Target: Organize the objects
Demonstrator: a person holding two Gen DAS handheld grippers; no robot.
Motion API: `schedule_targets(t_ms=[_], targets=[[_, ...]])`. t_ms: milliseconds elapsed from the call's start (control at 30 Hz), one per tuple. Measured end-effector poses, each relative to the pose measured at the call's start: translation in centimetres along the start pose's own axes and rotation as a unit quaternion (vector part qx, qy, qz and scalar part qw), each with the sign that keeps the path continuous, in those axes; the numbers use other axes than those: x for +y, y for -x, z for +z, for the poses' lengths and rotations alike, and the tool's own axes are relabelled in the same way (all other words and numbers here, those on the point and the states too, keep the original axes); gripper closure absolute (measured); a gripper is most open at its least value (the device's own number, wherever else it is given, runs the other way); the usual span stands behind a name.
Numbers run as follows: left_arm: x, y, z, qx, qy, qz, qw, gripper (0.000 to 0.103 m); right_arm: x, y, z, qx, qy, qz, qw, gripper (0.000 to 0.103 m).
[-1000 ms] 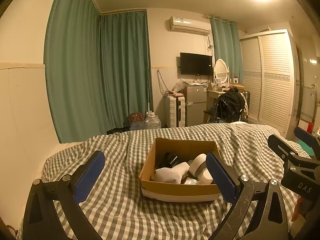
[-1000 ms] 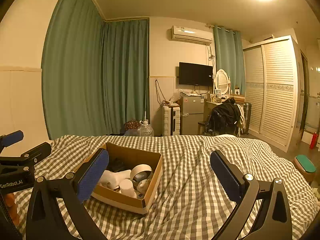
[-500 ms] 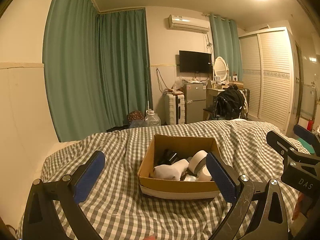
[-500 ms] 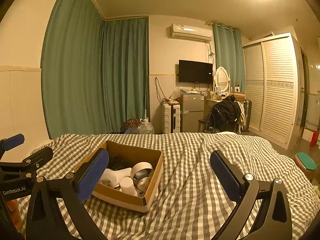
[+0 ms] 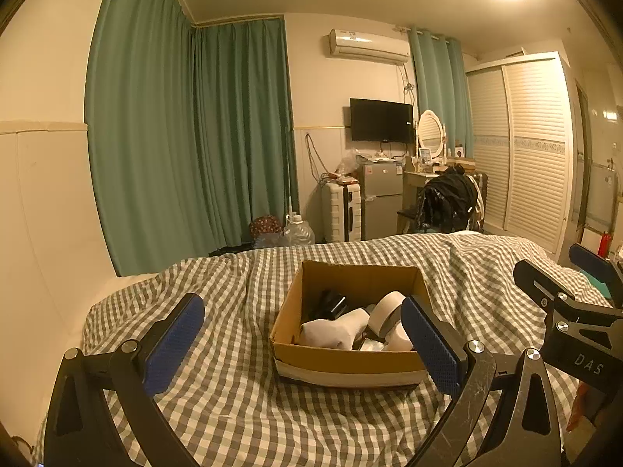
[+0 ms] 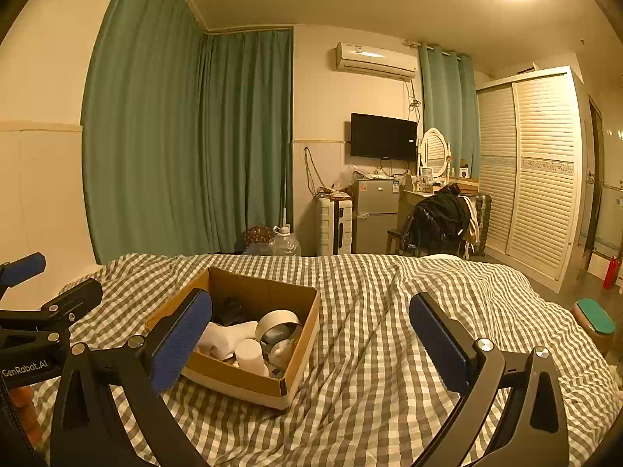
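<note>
An open cardboard box (image 5: 346, 358) (image 6: 237, 379) sits on a grey checked bedspread. Inside lie a white rolled cloth (image 5: 335, 332) (image 6: 227, 336), a roll of tape (image 5: 383, 307) (image 6: 278, 325), a black item (image 5: 331, 303) (image 6: 229, 307) and a small white cylinder (image 6: 249, 352). My left gripper (image 5: 301, 344) hovers open just short of the box, with empty blue pads either side. To the box's right my right gripper (image 6: 309, 340) is also open and empty, its left pad in front of the box's near corner. Each gripper shows at the edge of the other's view.
The checked bedspread (image 6: 389, 350) covers the bed, with open cloth right of the box. Beyond the bed's far edge stand green curtains (image 5: 187, 148), a water jug (image 5: 298, 231), a white suitcase (image 5: 342, 212), a small fridge (image 5: 379, 198) and a louvred wardrobe (image 5: 521, 148).
Both views have risen and drawn back slightly; the box sits a little lower and farther in each. Both grippers stay open, and nothing in the box has moved.
</note>
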State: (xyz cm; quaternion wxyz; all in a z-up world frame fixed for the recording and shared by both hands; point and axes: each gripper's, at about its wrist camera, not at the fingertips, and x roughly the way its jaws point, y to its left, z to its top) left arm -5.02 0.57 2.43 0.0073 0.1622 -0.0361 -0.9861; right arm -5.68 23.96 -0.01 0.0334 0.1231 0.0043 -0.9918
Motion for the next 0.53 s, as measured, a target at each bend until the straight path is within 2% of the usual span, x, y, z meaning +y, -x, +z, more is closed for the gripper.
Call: schedule_targets(t_ms=[533], targets=[[0.03, -0.05, -0.12, 0.002, 0.004, -0.005, 1.0000, 0.000, 0.18, -0.26, -0.28, 0.006, 0.000, 0.001, 1.000, 0.001]])
